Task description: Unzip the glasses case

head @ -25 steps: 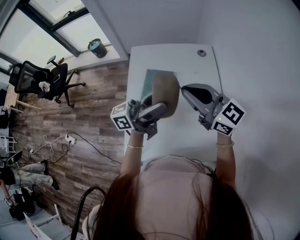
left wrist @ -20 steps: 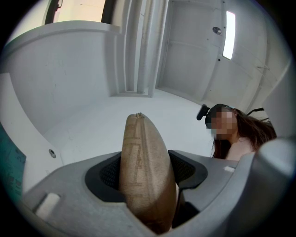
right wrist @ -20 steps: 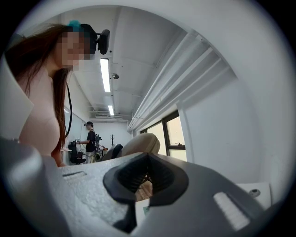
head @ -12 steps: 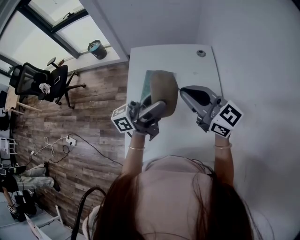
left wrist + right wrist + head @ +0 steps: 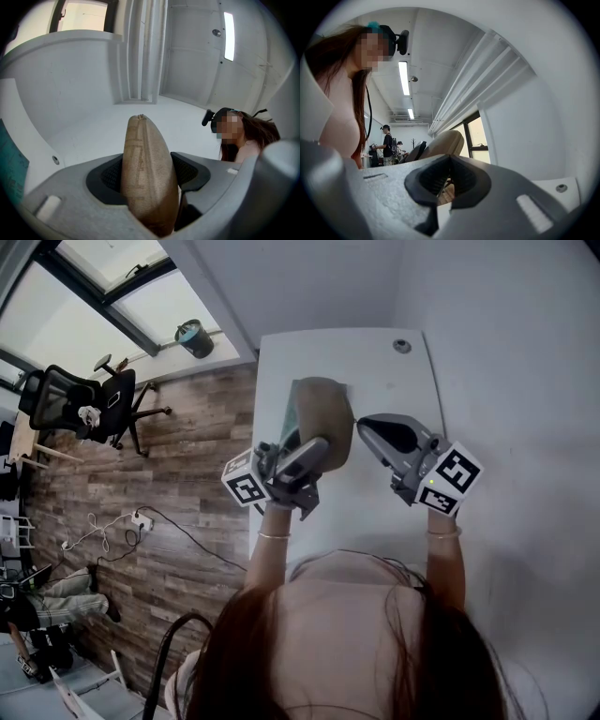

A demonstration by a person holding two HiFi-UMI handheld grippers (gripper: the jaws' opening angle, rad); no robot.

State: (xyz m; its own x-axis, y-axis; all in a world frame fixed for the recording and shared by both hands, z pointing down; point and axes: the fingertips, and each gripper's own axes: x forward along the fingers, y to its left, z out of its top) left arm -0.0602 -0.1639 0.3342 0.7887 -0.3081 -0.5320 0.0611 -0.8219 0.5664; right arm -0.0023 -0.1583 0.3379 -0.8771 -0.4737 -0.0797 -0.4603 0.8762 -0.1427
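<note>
Tipping the glasses case (image 5: 324, 418) a little further onto its end was the only real change in that last second. In the head view it showed a narrower face than a moment before and stood slightly higher over the table (image 5: 398, 381). My right gripper (image 5: 363, 425) kept its place beside it. I judged that I was still lining things up rather than pulling: I was turning the zip edge toward the right jaws, and I could see no opened stretch of zip anywhere on the case.

My left gripper (image 5: 149, 172) was clamped on the case. Both pads pressed its tan fabric sides, its lower end sat deep between the jaws, and its rounded upper end rose well past the fingertips, with the seam running over the top.

My right jaws were closed together, pad against pad. The case lay just beyond their tips and a little to their left, with the left gripper's dark body beside it. A thin dark line showed in the slit between the pads, but I could not tell whether that was the zip pull or only shadow. In the head view the right fingertips were at the case's right edge, touching it or very nearly so.
</note>
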